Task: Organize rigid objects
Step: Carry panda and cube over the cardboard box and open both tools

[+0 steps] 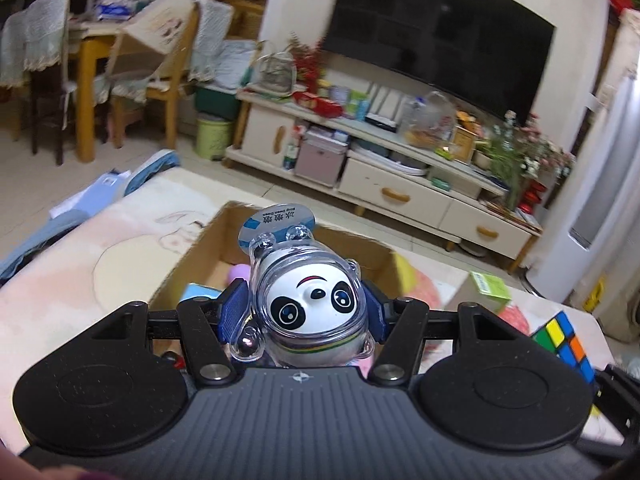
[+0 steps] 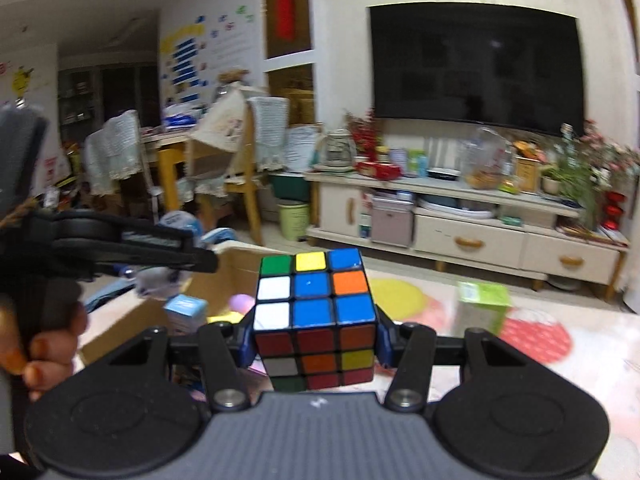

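My left gripper is shut on a panda figure in a clear plastic shell, held up above an open cardboard box. The blue pads press on both its sides. My right gripper is shut on a colour cube, its blue-centred face upward, also lifted over the table. In the left wrist view that cube shows at the right edge. In the right wrist view the left gripper and the hand holding it appear at the left, over the box.
Inside the box lie a light blue carton and a pink ball. A green carton stands on the patterned table mat at the right. Beyond the table are a TV cabinet, a television and dining chairs.
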Demonstrator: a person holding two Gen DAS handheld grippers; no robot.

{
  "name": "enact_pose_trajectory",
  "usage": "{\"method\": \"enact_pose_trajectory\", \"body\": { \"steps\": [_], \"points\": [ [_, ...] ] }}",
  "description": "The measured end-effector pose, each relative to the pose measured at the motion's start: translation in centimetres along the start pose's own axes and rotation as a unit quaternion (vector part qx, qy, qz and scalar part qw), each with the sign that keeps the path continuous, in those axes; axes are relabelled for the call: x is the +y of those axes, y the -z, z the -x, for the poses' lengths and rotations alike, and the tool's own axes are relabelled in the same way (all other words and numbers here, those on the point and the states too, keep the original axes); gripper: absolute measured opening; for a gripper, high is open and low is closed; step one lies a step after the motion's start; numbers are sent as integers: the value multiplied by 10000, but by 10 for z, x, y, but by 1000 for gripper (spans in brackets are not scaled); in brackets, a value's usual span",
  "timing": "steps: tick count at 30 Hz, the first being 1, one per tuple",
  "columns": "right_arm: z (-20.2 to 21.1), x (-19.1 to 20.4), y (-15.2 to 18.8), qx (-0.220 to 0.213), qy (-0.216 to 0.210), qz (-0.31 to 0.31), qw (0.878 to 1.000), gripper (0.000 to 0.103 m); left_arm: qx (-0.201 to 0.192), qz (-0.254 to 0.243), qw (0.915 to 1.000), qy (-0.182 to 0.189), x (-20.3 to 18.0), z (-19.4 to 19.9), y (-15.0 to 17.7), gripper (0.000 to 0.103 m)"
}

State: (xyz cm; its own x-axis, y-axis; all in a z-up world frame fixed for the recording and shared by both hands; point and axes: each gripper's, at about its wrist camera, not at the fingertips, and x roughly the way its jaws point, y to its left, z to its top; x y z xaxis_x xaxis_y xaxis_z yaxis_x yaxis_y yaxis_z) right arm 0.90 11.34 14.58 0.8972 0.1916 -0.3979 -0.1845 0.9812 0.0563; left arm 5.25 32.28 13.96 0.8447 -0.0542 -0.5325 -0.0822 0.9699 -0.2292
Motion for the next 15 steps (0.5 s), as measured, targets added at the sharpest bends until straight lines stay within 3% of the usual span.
{"method": "enact_pose_trajectory", "body": {
  "steps": [7,15],
  "points": [
    [-27,27,2,182,-366,290,9987,53,183,117,9997,-149,5,-10,1,74],
    [-59,36,5,470,-349,613,9964,53,337,316,9987,-195,6,-5,2,73]
  ]
}}
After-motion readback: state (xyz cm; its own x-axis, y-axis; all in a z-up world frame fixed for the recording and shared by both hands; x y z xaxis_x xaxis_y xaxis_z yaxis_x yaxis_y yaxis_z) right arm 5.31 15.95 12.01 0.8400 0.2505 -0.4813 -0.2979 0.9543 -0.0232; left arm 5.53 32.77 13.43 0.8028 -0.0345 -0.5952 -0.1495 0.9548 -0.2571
